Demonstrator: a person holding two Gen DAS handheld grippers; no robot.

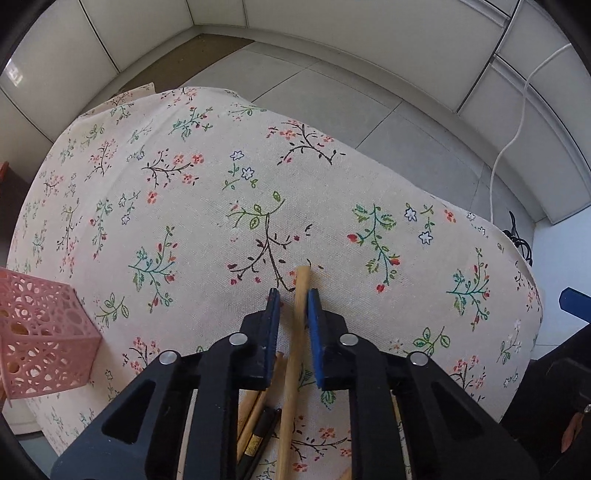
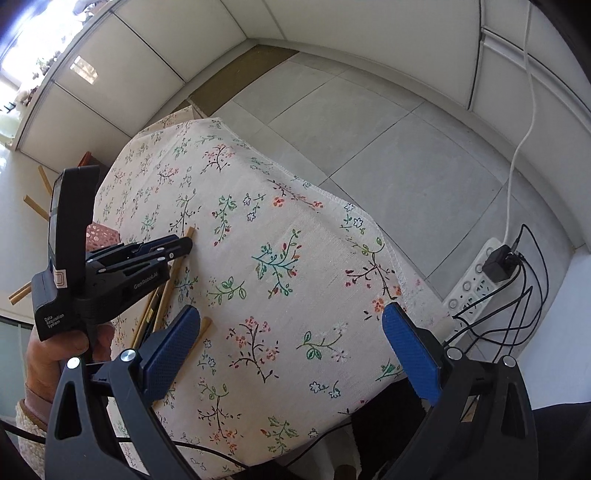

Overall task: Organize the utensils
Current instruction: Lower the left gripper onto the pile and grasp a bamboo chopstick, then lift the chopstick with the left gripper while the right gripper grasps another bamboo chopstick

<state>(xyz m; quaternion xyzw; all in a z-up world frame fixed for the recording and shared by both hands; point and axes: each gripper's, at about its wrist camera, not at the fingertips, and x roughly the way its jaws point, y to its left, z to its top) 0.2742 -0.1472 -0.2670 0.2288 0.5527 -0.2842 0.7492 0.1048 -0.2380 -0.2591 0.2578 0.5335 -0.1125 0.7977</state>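
Note:
My left gripper (image 1: 293,295) straddles a light wooden chopstick (image 1: 295,350) that lies on the floral tablecloth (image 1: 207,206); the stick touches the right pad, with a gap to the left one, so the jaws are narrowly open. Several more wooden and dark chopsticks (image 1: 255,421) lie under the gripper body. A pink perforated holder (image 1: 40,332) stands at the left. In the right wrist view the left gripper (image 2: 184,245) sits over the chopsticks (image 2: 162,306). My right gripper (image 2: 295,332) is wide open and empty above the cloth, one more chopstick (image 2: 201,330) beside its left pad.
The table's far and right edges drop to a grey tiled floor (image 2: 351,122). A white power strip (image 2: 476,277) with black cables lies on the floor at the right. White cabinet panels (image 1: 332,22) line the walls.

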